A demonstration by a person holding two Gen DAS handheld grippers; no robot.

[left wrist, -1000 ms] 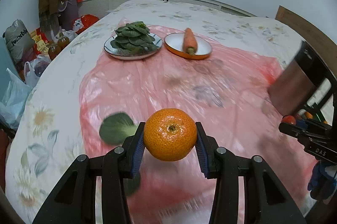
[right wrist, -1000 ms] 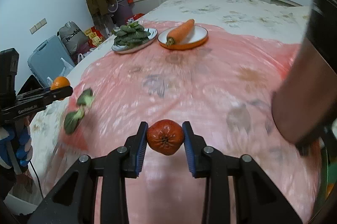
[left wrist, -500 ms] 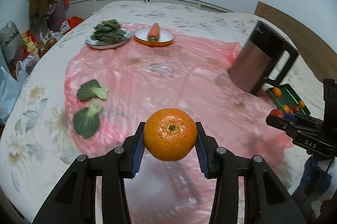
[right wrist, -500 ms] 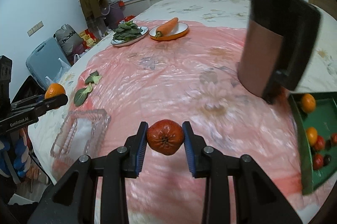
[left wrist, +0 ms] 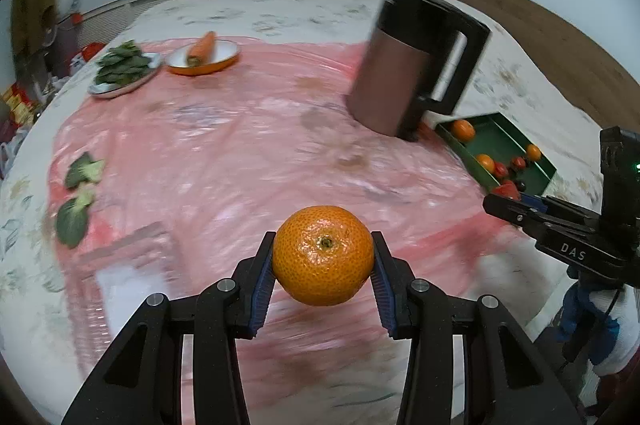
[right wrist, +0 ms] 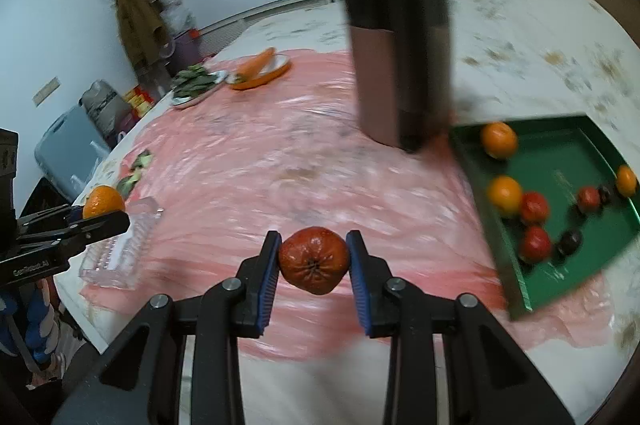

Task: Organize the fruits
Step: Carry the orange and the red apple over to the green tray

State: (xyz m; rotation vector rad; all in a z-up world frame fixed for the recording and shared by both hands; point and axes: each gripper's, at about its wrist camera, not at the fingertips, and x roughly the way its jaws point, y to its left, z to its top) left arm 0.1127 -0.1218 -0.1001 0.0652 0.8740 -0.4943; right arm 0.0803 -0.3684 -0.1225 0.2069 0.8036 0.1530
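My left gripper (left wrist: 323, 267) is shut on an orange mandarin (left wrist: 323, 255) and holds it above the pink sheet near the table's front edge. My right gripper (right wrist: 313, 260) is shut on a wrinkled dark red fruit (right wrist: 313, 260), also held above the sheet. A green tray (right wrist: 560, 165) at the right holds several oranges and small red and dark fruits; it also shows in the left wrist view (left wrist: 500, 141). The right gripper shows at the right of the left wrist view (left wrist: 508, 203), the left gripper at the left of the right wrist view (right wrist: 102, 215).
A tall copper and black kettle (left wrist: 412, 65) stands beside the tray. A clear glass dish (right wrist: 120, 245) sits at the front left. A plate of greens (left wrist: 124, 71) and a plate with a carrot (left wrist: 202, 55) are far back. Loose greens (left wrist: 78, 193) lie at the left.
Both grippers have pulled back and swung right with their fruits held. The kettle and green tray have come further into view; the far plates look smaller.
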